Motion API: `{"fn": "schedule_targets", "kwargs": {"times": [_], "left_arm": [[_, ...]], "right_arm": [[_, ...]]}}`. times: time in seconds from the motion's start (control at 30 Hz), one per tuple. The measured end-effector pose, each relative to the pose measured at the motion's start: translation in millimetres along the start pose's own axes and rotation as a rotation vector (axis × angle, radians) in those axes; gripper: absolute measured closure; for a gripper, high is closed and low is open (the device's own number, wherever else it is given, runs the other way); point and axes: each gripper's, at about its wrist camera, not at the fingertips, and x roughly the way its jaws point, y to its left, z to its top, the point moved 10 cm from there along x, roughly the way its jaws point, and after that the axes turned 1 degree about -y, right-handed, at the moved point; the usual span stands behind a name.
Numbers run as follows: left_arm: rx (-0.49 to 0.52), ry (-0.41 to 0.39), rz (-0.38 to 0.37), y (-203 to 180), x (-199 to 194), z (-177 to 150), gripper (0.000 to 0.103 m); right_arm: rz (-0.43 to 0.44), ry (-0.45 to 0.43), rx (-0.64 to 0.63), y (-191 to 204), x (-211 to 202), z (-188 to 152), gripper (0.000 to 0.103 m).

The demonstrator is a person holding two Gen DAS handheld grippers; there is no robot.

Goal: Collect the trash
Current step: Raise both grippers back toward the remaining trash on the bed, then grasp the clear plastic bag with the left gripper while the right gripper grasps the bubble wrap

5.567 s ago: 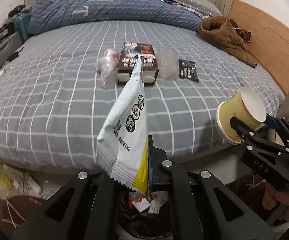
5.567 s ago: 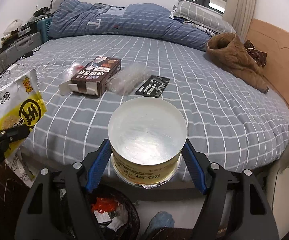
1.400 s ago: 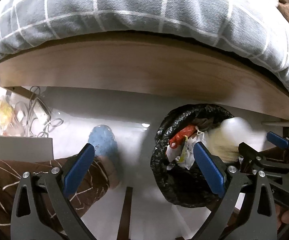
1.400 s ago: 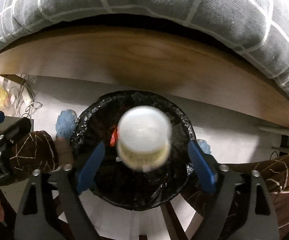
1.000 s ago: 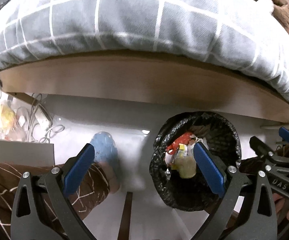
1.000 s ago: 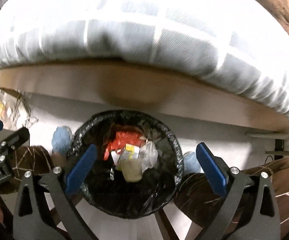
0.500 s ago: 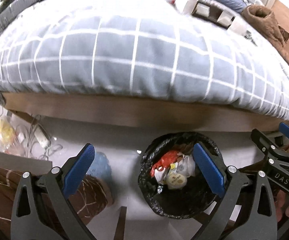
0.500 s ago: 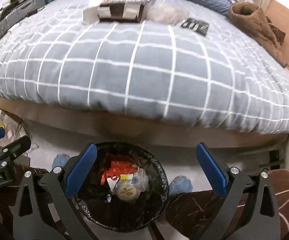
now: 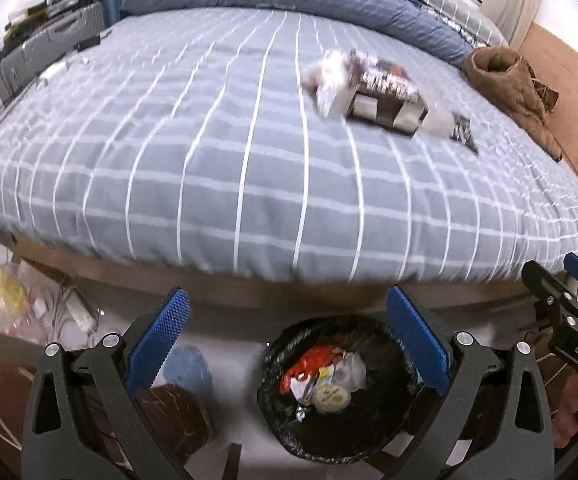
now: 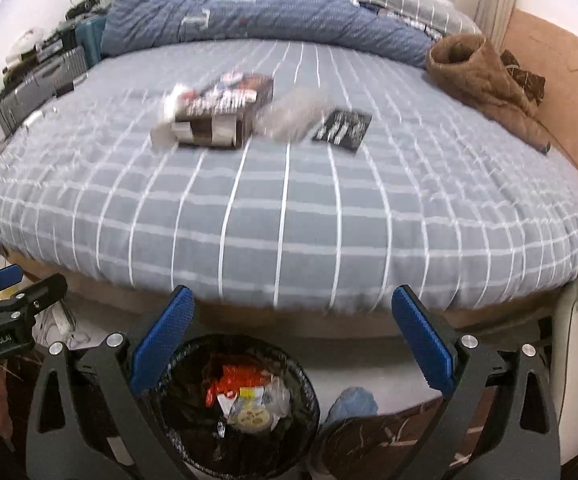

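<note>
A black-lined trash bin (image 9: 277, 424) stands on the floor below the bed edge and holds a yellow cup (image 9: 331, 398), a red wrapper and white scraps; it also shows in the right wrist view (image 10: 309, 412). On the bed lie a dark carton (image 10: 225, 110), a crumpled white wrapper (image 9: 327, 76), a clear plastic piece (image 10: 297, 114) and a black packet (image 10: 343, 130). My left gripper (image 9: 285, 336) is open and empty above the bin. My right gripper (image 10: 289, 336) is open and empty above the bin.
A grey checked bed (image 10: 289, 208) fills both views, with a blue duvet (image 10: 249, 12) and a brown jacket (image 10: 485, 80) at the far side. Cables and a yellow bag (image 9: 5, 296) lie on the floor at left. The person's blue slippers (image 9: 187, 368) flank the bin.
Both grippers let go of their loads: snack bag and cup now lie in the bin. Both have tilted up from the bin toward the bed top.
</note>
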Motion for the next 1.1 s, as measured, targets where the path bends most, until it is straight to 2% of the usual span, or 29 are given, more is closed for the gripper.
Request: {"fn": "schedule_targets", "kwargs": {"times": [0.2, 0.53, 0.87, 1.1], "left_arm": [[-0.013, -0.042, 0.011, 0, -9, 39, 0.006], [0.005, -0.084, 0.016, -7, 1, 106, 0.006], [0.041, -0.088, 0.031, -14, 29, 161, 0.006], [0.054, -0.072, 0.040, -18, 67, 197, 0.006]], "right_arm": [[-0.008, -0.056, 0.002, -12, -6, 39, 0.008], [-0.013, -0.096, 0.013, -16, 14, 99, 0.008], [0.016, -0.081, 0.010, -6, 67, 150, 0.012], [0.012, -0.057, 0.024, -7, 110, 174, 0.013]]}}
